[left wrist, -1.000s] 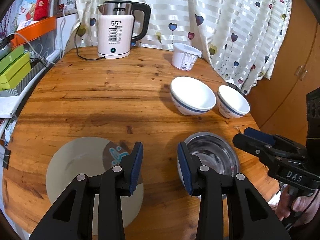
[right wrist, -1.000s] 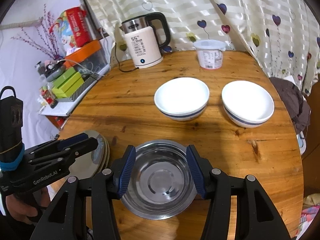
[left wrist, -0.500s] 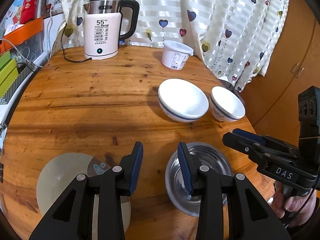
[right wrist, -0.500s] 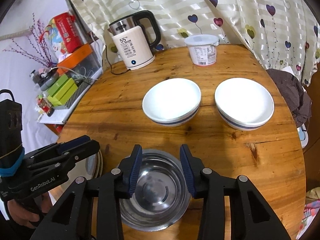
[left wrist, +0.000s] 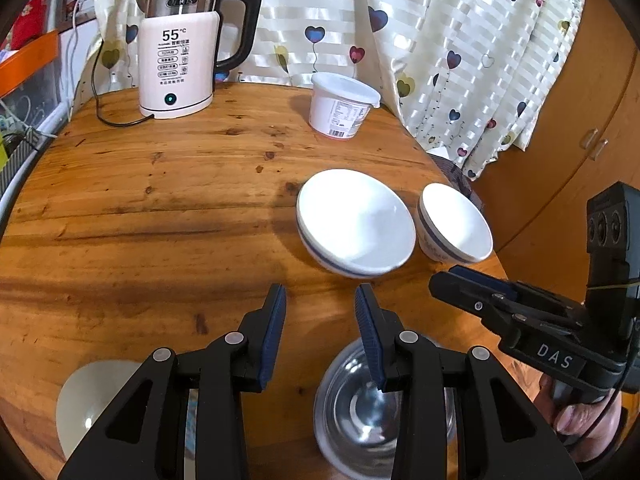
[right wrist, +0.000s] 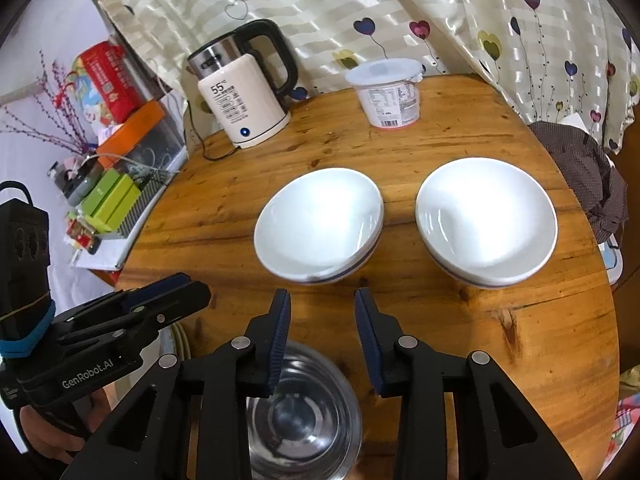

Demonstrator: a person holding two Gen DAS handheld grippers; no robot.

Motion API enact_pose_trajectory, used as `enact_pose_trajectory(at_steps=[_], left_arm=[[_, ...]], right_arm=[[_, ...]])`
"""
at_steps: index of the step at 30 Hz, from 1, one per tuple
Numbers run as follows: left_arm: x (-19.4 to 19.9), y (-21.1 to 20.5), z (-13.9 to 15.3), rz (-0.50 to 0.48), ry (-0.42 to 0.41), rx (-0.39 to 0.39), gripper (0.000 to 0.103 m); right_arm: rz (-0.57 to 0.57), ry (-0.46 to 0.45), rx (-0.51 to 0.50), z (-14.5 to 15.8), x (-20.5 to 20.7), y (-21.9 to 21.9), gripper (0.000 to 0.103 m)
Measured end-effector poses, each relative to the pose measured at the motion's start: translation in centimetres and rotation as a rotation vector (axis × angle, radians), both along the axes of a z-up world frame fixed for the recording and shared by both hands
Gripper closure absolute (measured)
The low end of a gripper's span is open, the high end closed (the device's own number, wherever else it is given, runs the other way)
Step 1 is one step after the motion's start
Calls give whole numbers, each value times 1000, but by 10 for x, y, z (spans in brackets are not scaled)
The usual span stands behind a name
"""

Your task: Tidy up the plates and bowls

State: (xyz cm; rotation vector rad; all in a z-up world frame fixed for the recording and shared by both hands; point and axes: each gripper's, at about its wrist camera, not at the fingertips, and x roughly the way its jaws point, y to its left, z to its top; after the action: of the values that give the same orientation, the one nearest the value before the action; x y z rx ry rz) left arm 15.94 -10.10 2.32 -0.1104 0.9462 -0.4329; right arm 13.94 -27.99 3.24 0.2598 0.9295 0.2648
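Two white bowls with a blue band stand side by side on the round wooden table (left wrist: pixel 160 208): the left bowl (left wrist: pixel 354 222) (right wrist: pixel 318 222) and the right bowl (left wrist: pixel 454 222) (right wrist: pixel 486 222). A steel bowl (left wrist: pixel 360 412) (right wrist: pixel 304 416) sits near the front edge, under both grippers. A stack of pale plates (left wrist: pixel 90 400) lies at the front left. My left gripper (left wrist: pixel 320 328) is open and empty above the table, short of the left bowl. My right gripper (right wrist: pixel 322 330) is open and empty above the steel bowl's far rim.
A white electric kettle (left wrist: pixel 180 64) with its cord and a lidded white tub (left wrist: pixel 342 106) stand at the back by the heart-pattern curtain. Boxes and a rack (right wrist: pixel 116 196) sit left of the table. A wooden cabinet (left wrist: pixel 580 120) is to the right.
Both grippers have moved forward over the table towards the white bowls, past the steel bowl and plates. The right gripper's jaws have narrowed. Nothing was picked up.
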Motion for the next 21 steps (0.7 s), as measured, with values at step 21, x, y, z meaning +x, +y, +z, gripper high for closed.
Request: enact_pose_trajectory(at_steps=[21], left_arm=[[56, -19, -24, -9, 69, -20, 66]], right_arm=[[-52, 48, 32, -20, 47, -12, 82]])
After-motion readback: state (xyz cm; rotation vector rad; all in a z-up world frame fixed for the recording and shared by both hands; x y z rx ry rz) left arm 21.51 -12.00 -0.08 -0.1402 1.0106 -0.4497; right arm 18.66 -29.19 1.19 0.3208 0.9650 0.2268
